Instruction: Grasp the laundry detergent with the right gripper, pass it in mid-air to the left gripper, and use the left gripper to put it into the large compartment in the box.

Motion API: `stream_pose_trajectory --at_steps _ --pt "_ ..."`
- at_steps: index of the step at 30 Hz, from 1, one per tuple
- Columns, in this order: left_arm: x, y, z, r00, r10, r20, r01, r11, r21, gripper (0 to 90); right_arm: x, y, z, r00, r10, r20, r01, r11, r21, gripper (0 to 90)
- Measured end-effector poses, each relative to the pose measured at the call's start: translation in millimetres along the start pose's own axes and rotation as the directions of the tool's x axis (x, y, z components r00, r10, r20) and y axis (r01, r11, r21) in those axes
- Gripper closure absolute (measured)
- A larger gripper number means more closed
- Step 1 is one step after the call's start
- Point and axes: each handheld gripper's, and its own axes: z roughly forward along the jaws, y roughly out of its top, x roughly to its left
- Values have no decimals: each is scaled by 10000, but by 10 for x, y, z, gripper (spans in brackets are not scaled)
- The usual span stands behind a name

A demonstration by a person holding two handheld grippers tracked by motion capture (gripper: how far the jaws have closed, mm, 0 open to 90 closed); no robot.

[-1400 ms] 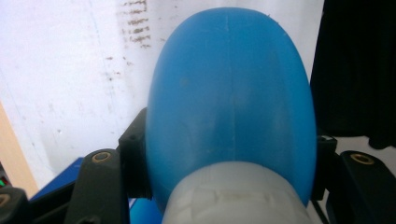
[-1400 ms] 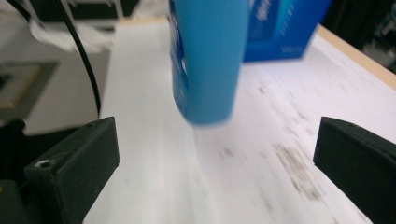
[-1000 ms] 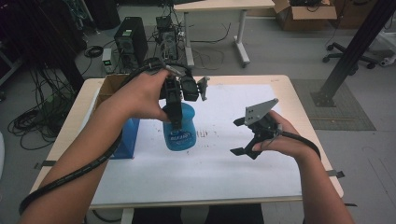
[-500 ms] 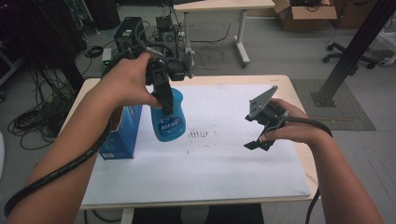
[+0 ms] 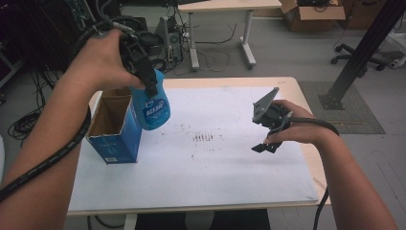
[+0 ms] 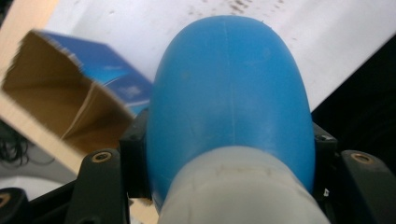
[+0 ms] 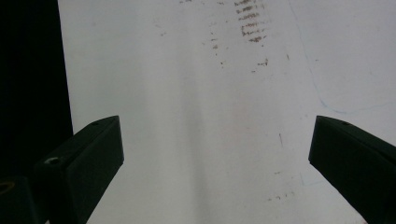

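The left gripper (image 5: 146, 79) clamps its black jaws on the upper part of a blue plastic bottle (image 5: 152, 105), one jaw on each flank, just below the pale, matte collar. The bottle hangs in the air at the left of the table, its rounded, smooth body with a faint mould seam pointing down, just right of and above the open mouth of a box (image 5: 114, 128). The box is blue printed card outside, plain brown card inside, upright, with its top flaps open. It stands on a white sheet (image 5: 215, 163) that covers the light wooden table (image 5: 306, 96); the sheet bears a patch of small brownish smudges near its middle. The right gripper (image 5: 268, 136) hovers over the right of the sheet, jaws spread wide with nothing between them.
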Motion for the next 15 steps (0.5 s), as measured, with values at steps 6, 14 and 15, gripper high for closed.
stream_pose_trajectory --at_steps 6,14,15 --pt "180 -55 -124 9912 -1323 0 1323 9912 -1 383 -11 -41 22 9998 184 47 -184 9998 8 32" --pt "419 -189 -302 9540 -2998 24 2998 9540 16 383 -5 -60 77 9997 227 4 -227 9997 69 32" --pt "440 -203 -321 9484 -3172 -57 3172 9483 53 384 -5 -62 85 9997 251 -16 -251 9997 57 32"
